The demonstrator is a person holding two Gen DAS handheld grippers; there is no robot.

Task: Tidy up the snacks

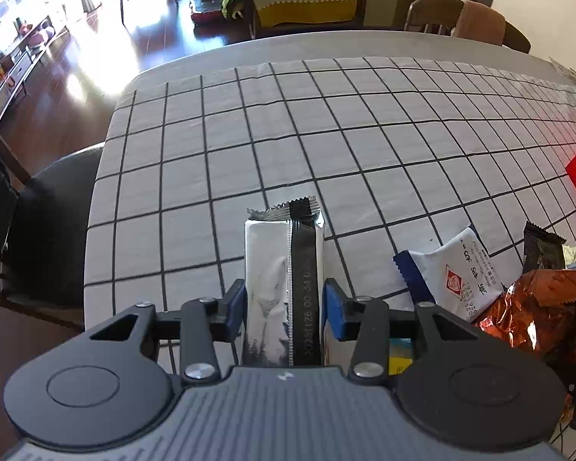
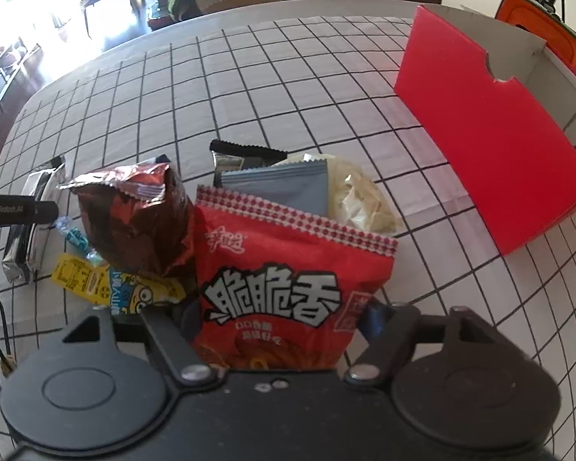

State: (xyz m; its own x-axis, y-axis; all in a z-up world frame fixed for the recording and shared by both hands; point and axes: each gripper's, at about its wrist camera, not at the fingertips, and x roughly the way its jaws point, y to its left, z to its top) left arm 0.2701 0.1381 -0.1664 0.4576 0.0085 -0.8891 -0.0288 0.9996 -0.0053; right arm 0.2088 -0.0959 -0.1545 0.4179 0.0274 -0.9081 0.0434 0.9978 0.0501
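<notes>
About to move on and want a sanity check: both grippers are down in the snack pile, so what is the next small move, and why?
Probably lift both straight up. The left gripper has its pads against a silver packet; the right gripper straddles the red snack bag, which overlaps other packets. Clearing the pile first should ease carrying them to the red box.

A grid-patterned cloth covers the tabletop; wooden chairs stand at its far edge, a dark seat alongside.

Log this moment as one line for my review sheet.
left gripper: shut on silver snack bar | right gripper: shut on red snack bag | red box: open, beyond pile
</notes>
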